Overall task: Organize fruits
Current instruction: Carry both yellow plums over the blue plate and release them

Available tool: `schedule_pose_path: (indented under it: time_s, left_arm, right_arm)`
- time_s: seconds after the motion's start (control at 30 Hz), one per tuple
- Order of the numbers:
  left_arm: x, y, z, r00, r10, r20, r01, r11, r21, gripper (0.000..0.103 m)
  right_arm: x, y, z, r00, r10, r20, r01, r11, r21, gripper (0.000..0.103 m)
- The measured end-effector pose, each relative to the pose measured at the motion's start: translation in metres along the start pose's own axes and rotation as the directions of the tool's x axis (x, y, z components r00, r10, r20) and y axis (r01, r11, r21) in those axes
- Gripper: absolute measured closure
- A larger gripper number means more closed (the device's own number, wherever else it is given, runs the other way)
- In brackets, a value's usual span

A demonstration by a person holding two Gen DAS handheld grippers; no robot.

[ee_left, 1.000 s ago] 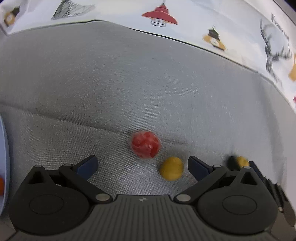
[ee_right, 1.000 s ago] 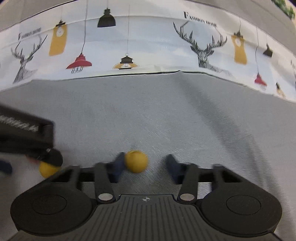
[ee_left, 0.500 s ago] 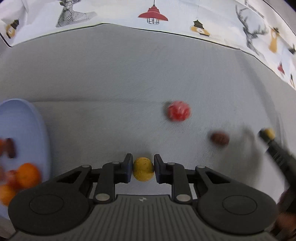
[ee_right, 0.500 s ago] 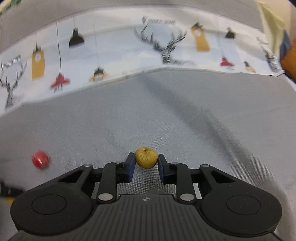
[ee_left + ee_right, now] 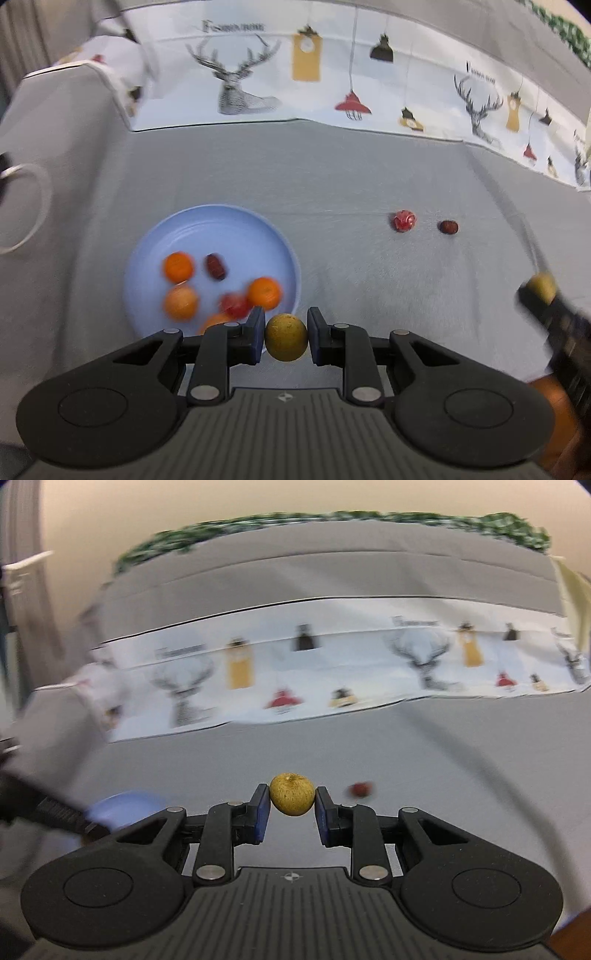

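Note:
My left gripper (image 5: 286, 341) is shut on a small yellow fruit (image 5: 286, 342), held above the grey cloth just right of the blue plate (image 5: 221, 225). The plate holds several orange fruits (image 5: 178, 265), a dark red date (image 5: 216, 266) and a red fruit (image 5: 235, 305). My right gripper (image 5: 291, 805) is shut on a second yellow fruit (image 5: 291, 794), lifted high; it also shows in the left wrist view (image 5: 541, 288) at the right edge. A red fruit (image 5: 404, 220) and a dark date (image 5: 448, 226) lie on the cloth to the right.
A grey cloth (image 5: 332, 177) covers the surface, with a white printed deer-and-lamp cloth (image 5: 332, 74) along the back. A pale ring-shaped object (image 5: 22, 206) sits at the far left. The plate's edge (image 5: 125, 805) shows blurred in the right wrist view.
Both grippers, each holding a yellow fruit, have lifted and swung left; the blue plate has come into full view in the left wrist view.

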State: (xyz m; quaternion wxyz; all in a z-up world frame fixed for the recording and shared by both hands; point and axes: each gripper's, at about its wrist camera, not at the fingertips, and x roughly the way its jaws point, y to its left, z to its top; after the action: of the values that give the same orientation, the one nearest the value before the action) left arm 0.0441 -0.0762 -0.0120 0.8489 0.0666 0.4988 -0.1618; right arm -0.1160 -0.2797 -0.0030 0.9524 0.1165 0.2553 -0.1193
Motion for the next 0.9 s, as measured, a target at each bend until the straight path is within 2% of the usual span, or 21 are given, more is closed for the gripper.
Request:
schedule_pose_path:
  time_s: [0.13, 0.33, 0.53, 0.67, 0.9]
  left_arm:
    - [-0.035, 0.025, -0.023, 1.000, -0.014, 0.028, 0.014, 1.000, -0.005, 0.076]
    - [-0.071, 0.055, -0.062, 0.998, -0.018, 0.065, 0.017, 1.000, 0.007, 0.076]
    - [-0.095, 0.085, -0.086, 0.995, -0.032, 0.092, 0.035, 0.999, -0.028, 0.076]
    - [-0.105, 0.097, -0.090, 0.992, -0.029, 0.124, 0.036, 0.998, -0.054, 0.076]
    - [-0.109, 0.105, -0.092, 0.991, -0.030, 0.134, 0.040, 0.997, -0.070, 0.076]
  right_arm:
    - [-0.042, 0.052, -0.017, 0.996, 0.084, -0.030, -0.085, 0.996, -0.031, 0.076]
    - [-0.082, 0.111, -0.036, 0.993, 0.118, -0.005, -0.118, 0.983, -0.142, 0.076]
    - [-0.102, 0.144, -0.044, 0.990, 0.143, 0.011, -0.138, 0.967, -0.216, 0.076]
    - [-0.109, 0.159, -0.045, 0.987, 0.160, 0.015, -0.150, 0.951, -0.269, 0.076]
    - [-0.108, 0.169, -0.043, 0.987, 0.160, 0.015, -0.149, 0.945, -0.291, 0.076]
